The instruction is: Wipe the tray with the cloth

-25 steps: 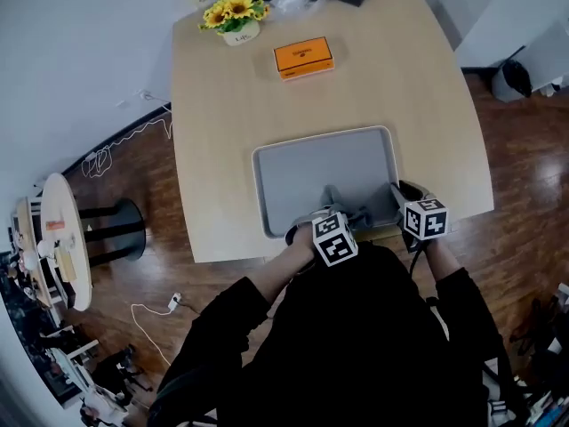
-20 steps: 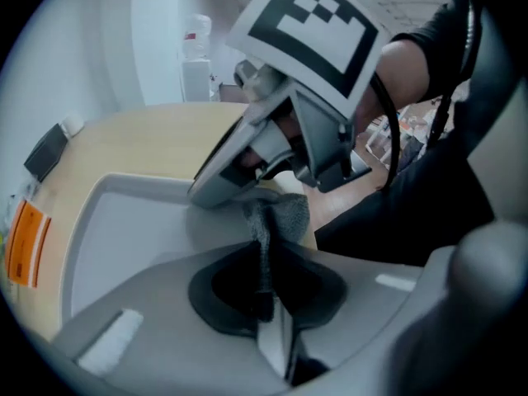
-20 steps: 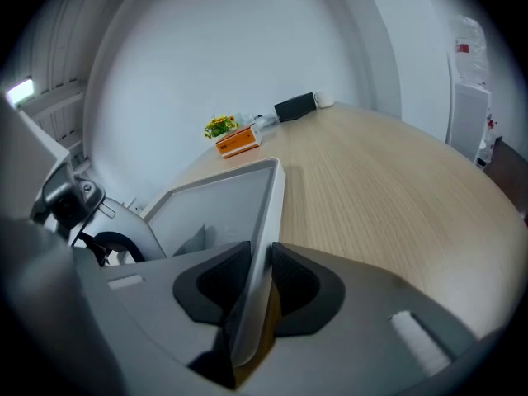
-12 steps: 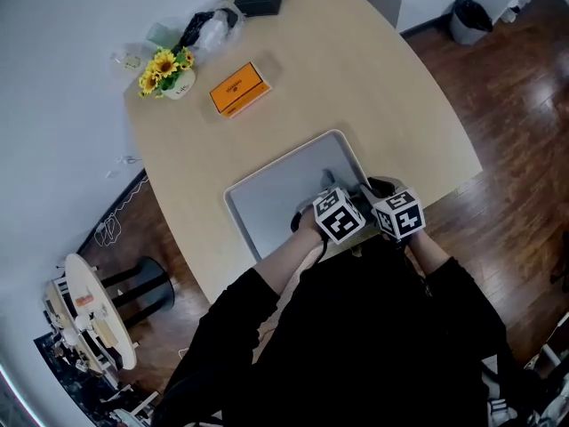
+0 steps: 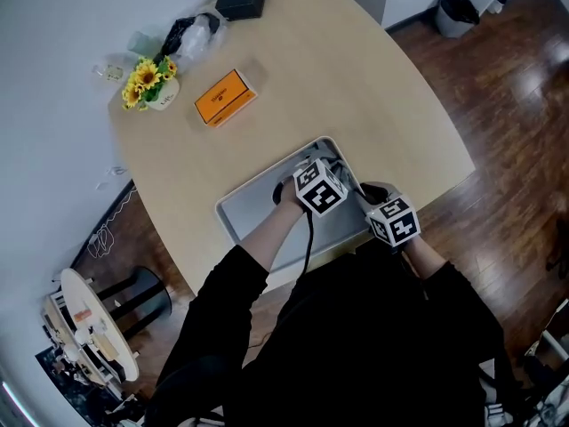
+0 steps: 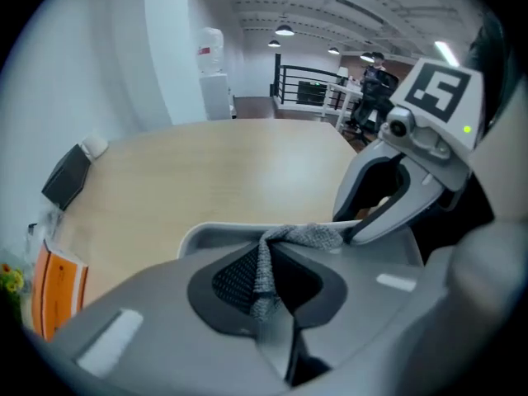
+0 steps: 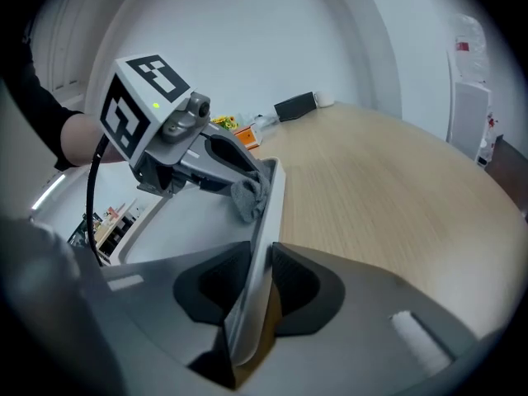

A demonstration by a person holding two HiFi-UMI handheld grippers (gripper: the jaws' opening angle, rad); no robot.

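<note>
Left tongs [image 6: 272, 280] are pinched tight on the cloth [image 6: 307, 236], a grey knit rag whose loose end bunches just ahead of the tips, against the far rim of the tray [image 6: 206, 233]. Right tongs [image 7: 257, 291] are clamped on the tray's right-hand rim, which runs straight out between the jaws toward the left tongs and the rag.

From the head view, the left tongs [image 5: 309, 169] sit at the tray's far right corner, close beside the right tongs [image 5: 372, 205]. Nearly all the bare tray floor [image 5: 253, 205] lies to the left of the left tongs. The tray's long axis runs that way too, along the far rim to the left corner. I judge the next stroke belongs to the left tongs, dragging the rag leftward down that length, while the right tongs pin the tray to the desk [image 5: 373, 78] (they are the nearer pair to the rim, but carry no rag).

As for writing, the orange box [image 5: 224, 97] beyond the tray carries dark print too small to read, as does the flower pot [image 5: 163, 92]. The marker cubes show only black-and-white squares.
</note>
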